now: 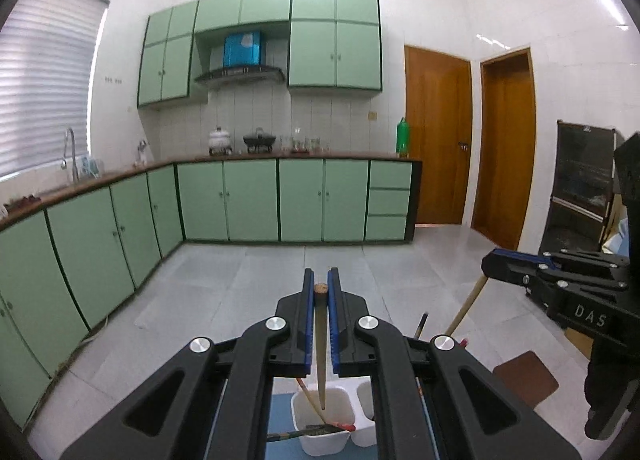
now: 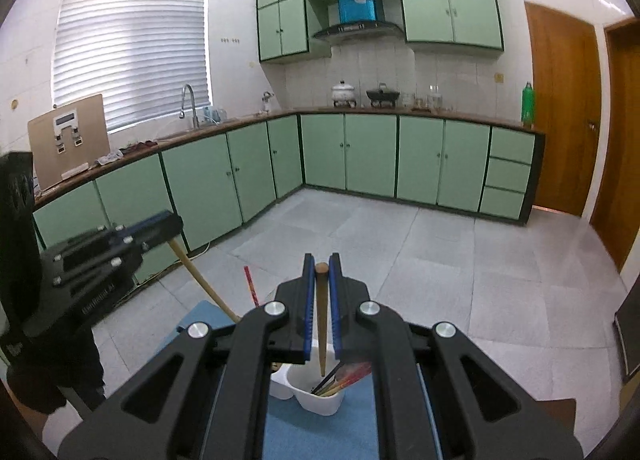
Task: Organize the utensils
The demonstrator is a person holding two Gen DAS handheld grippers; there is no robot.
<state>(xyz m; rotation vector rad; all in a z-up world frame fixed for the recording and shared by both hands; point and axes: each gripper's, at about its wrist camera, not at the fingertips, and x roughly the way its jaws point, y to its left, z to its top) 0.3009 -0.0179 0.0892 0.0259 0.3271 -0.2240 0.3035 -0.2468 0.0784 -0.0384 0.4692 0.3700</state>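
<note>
Two grippers: each clamped on one wooden chopstick, held above a white holder.
Left gripper (image 1: 321, 280): jaws closed on a dark brown chopstick (image 1: 321, 348), its tip hanging over the holder's left cup.
Right gripper (image 2: 322, 266): jaws closed on a lighter chopstick (image 2: 321, 324), tip just above the holder's right cup.
White holder (image 1: 320, 442): twin cups side by side, standing on a blue mat (image 2: 304, 432).
Left cup contents: a tan stick leaning on the rim; a dark utensil with a red end lying across.
Right cup contents (image 2: 340, 378): several chopsticks, dark, pale and red, leaning right.
</note>
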